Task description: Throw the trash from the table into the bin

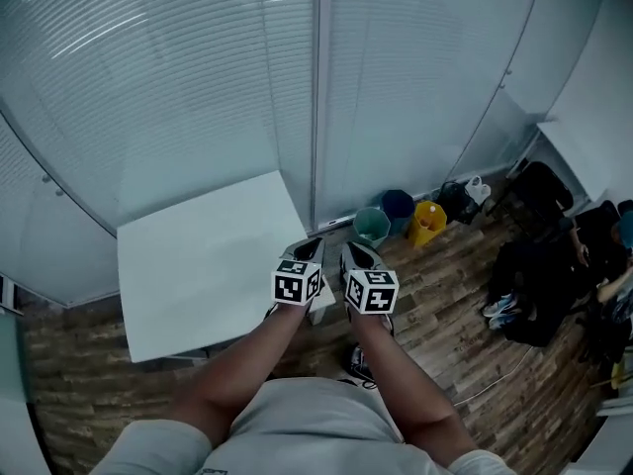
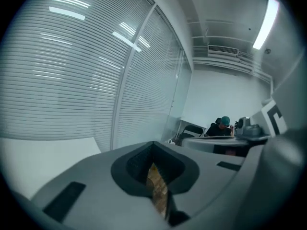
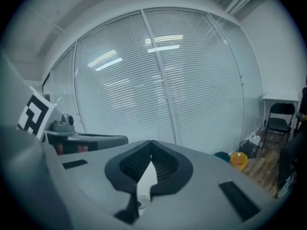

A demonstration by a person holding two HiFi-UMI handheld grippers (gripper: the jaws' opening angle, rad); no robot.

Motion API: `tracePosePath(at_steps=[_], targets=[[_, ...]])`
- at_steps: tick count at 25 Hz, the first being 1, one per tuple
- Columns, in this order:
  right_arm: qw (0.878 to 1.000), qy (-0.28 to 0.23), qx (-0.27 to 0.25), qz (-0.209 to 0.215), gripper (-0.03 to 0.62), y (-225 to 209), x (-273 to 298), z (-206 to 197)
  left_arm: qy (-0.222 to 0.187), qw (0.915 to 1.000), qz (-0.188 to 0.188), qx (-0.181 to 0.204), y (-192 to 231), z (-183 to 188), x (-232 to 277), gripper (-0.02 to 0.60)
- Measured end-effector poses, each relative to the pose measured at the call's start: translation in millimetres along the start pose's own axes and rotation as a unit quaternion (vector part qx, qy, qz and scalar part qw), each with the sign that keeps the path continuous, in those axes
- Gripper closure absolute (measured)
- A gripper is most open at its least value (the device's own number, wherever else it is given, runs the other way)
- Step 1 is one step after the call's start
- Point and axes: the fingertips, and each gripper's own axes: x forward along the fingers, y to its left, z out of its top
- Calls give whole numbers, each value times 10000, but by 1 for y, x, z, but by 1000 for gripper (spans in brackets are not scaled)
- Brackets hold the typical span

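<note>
Both grippers empty. Left gripper [image 1: 309,248]: jaws closed tip to tip, only wood floor [image 1: 455,295] showing through the slot behind them. Right gripper [image 1: 358,257]: jaws closed too, nothing between. The two are held side by side at the near right corner of the table [image 1: 198,265].

Trash: none seen. The tabletop reads as plain white in the head view. A small round object [image 3: 139,202] shows through the slot under the right jaws, too small to identify. Bins stand on the floor against the glass wall [image 1: 198,87], well apart from the table: teal bin [image 1: 371,226], blue bin [image 1: 398,206], yellow bin [image 1: 427,221]. Which one is meant I cannot tell.

Judgement: either the table is already done or a piece lies outside these views. To do this step well:
- look over the whole top and its edges first
- open one gripper wide before going in, and come at the piece low and level
- clamp on a firm part
- carry it over a bin's mouth and release there, not from a distance

Writing: none legible. Only the black-and-white square markers on the gripper cubes; no brand or label on the bins.
</note>
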Motion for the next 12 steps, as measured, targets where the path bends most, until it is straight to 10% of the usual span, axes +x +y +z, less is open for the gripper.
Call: tracePosePath(at_steps=[12], targets=[[9962, 196, -260, 811, 589, 199, 81, -11, -238, 9961, 801, -276, 167, 5, -133, 575]])
